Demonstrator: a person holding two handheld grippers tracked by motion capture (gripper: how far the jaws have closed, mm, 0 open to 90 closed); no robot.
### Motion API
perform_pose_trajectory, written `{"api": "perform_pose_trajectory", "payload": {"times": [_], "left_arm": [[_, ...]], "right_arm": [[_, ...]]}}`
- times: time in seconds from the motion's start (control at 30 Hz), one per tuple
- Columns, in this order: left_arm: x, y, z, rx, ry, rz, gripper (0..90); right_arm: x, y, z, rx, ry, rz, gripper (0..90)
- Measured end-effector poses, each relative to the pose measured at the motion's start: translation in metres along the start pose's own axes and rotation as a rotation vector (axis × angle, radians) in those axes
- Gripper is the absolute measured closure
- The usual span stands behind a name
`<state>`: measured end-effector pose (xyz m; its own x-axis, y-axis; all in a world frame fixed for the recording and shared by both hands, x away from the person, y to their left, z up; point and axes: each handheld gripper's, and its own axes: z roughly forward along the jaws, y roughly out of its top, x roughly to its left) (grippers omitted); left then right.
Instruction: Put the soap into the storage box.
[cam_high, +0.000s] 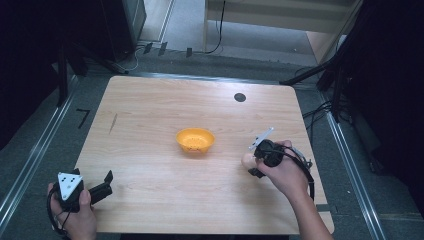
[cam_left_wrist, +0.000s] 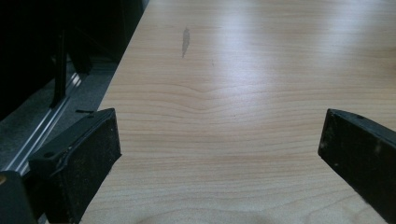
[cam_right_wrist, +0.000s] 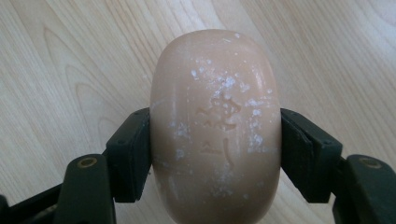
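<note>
The bar of soap (cam_right_wrist: 215, 126), pinched by the right gripper (cam_right_wrist: 215, 154) near the desk's (cam_high: 150, 110) right edge, could squirt free if squeezed harder, being rounded and slick; the left gripper (cam_left_wrist: 219, 144) gapes empty.

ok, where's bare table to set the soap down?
Bare wood lies all round the orange bowl: the whole far half up to the black dot, the left side, and the near middle between both tools. Nowhere crowded.

A bowl (cam_high: 195, 140) is set near the middle of the table (cam_high: 150, 110). To its right, a bar of soap (cam_right_wrist: 215, 126) is held between the jaws of the right gripper (cam_high: 254, 159). The left gripper (cam_high: 102, 187) is placed at the near left corner.
</note>
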<state>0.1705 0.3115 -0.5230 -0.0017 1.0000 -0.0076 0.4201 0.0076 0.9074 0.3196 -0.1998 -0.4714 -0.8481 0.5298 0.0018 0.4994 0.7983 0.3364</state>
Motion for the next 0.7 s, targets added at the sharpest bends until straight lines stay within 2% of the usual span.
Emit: {"api": "perform_pose_trajectory", "payload": {"times": [0.1,0.47,0.63,0.7], "left_arm": [[0.0,0.0,0.0,0.004,0.0,0.001,0.0],[0.0,0.0,0.0,-0.003,-0.005,0.003,0.0],[0.0,0.0,0.0,-0.002,-0.006,0.0,0.0],[0.0,0.0,0.0,-0.002,-0.006,0.0,0.0]], "right_arm": [[-0.002,0.007,-0.001,0.007,-0.005,-0.029,33.5],[-0.007,0.024,-0.004,-0.009,0.013,-0.059,33.5],[-0.009,0.03,-0.005,-0.01,0.005,-0.086,33.5],[-0.01,0.032,-0.006,-0.017,0.017,-0.083,33.5]]}}
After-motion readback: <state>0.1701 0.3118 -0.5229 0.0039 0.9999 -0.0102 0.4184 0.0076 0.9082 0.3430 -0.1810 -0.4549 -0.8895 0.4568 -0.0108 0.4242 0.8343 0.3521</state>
